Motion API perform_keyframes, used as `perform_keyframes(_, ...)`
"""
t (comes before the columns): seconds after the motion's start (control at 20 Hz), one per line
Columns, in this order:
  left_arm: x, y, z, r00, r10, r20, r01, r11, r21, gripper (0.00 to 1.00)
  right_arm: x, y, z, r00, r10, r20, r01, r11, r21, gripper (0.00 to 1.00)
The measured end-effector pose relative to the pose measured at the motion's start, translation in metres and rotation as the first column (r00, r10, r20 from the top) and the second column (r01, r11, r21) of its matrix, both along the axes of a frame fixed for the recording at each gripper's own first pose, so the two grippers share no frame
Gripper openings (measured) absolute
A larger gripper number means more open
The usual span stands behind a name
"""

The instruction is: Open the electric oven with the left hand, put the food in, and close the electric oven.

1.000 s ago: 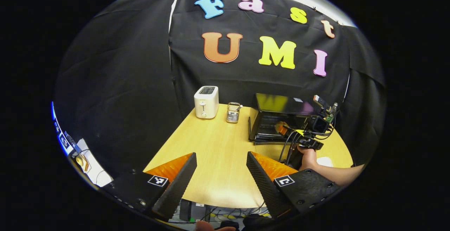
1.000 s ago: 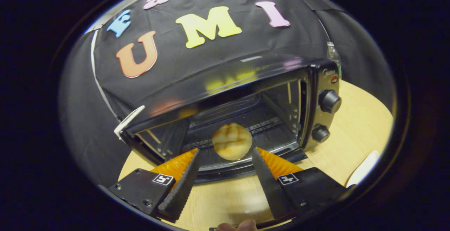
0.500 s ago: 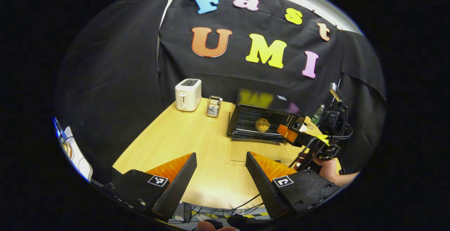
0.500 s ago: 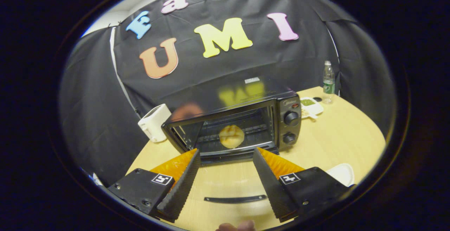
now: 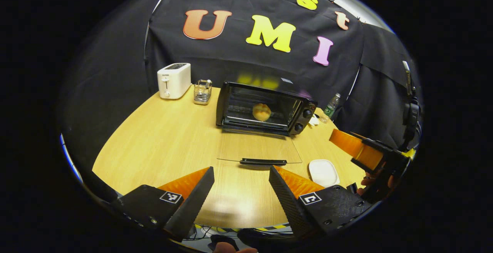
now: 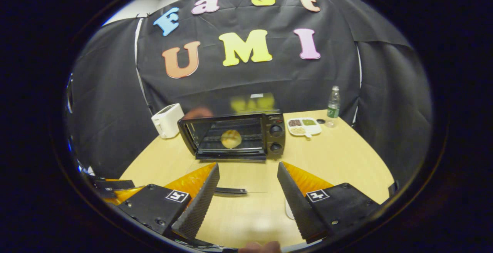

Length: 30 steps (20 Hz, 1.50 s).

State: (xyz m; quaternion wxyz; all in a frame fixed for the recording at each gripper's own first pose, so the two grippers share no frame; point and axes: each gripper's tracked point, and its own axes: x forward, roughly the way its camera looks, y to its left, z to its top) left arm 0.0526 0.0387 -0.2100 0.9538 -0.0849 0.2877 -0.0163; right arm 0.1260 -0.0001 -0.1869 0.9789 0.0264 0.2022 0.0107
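With the bun inside the oven, both left tongs and right tongs gape empty; left should lift the door handle squarely.

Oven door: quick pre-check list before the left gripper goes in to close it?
1. Bread roll inside the electric oven, on the rack: ok.
2. Glass door folded down flat over the table, not yet closed: ok, ready to lift.
3. Door handle at the near edge, nothing lying on it: ok.
4. Left gripper open and holding nothing, handle just ahead of its fingertips: ok.
5. Right gripper open and holding nothing, drawn back from the oven mouth: ok.
6. White plate beside the door's right corner; whether it would catch the door's swing: cannot tell.
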Motion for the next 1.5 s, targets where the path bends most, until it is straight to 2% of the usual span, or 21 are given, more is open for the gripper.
perform_keyframes(0.35, 0.023, -0.033, -0.067, 0.992, -0.031, -0.124, 0.032, 0.999, 0.013, 0.95, -0.04, -0.068, 0.009, 0.994, -0.107, -0.014, 0.106, 0.99, -0.093, 0.96)
perform_keyframes(0.55, 0.045, -0.05, -0.104, 0.983, -0.063, -0.175, 0.066, 0.998, 0.013, 0.95, -0.072, -0.112, 0.003, 0.975, -0.212, -0.059, 0.203, 0.97, -0.135, 0.96)
perform_keyframes(0.7, 0.061, -0.057, -0.127, 0.977, -0.069, -0.202, 0.079, 0.996, 0.041, 0.95, -0.088, -0.126, -0.003, 0.964, -0.25, -0.09, 0.234, 0.959, -0.162, 0.96)
perform_keyframes(1.05, 0.084, -0.061, -0.157, 0.965, -0.035, -0.258, 0.058, 0.995, 0.083, 0.95, -0.084, -0.133, -0.002, 0.954, -0.277, -0.114, 0.255, 0.951, -0.176, 0.97)
perform_keyframes(1.1, 0.089, -0.06, -0.157, 0.967, -0.033, -0.252, 0.058, 0.994, 0.095, 1.0, -0.082, -0.132, -0.001, 0.955, -0.273, -0.114, 0.251, 0.952, -0.177, 0.97)
perform_keyframes(1.15, 0.092, -0.06, -0.155, 0.968, -0.036, -0.248, 0.064, 0.992, 0.106, 0.96, -0.08, -0.131, 0.0, 0.957, -0.265, -0.114, 0.244, 0.954, -0.175, 0.97)
perform_keyframes(1.35, 0.093, -0.061, -0.155, 0.969, -0.023, -0.246, 0.056, 0.99, 0.128, 0.94, -0.073, -0.128, -0.005, 0.965, -0.236, -0.115, 0.211, 0.958, -0.197, 0.97)
perform_keyframes(1.4, 0.093, -0.062, -0.152, 0.969, -0.022, -0.245, 0.056, 0.99, 0.13, 0.82, -0.073, -0.128, -0.007, 0.965, -0.233, -0.123, 0.207, 0.96, -0.189, 0.97)
perform_keyframes(1.45, 0.093, -0.064, -0.149, 0.969, -0.023, -0.246, 0.057, 0.99, 0.132, 0.94, -0.073, -0.126, -0.008, 0.965, -0.229, -0.126, 0.205, 0.962, -0.179, 0.97)
perform_keyframes(1.5, 0.092, -0.065, -0.145, 0.97, -0.025, -0.243, 0.058, 0.99, 0.131, 0.94, -0.072, -0.125, -0.009, 0.966, -0.225, -0.126, 0.202, 0.964, -0.173, 0.97)
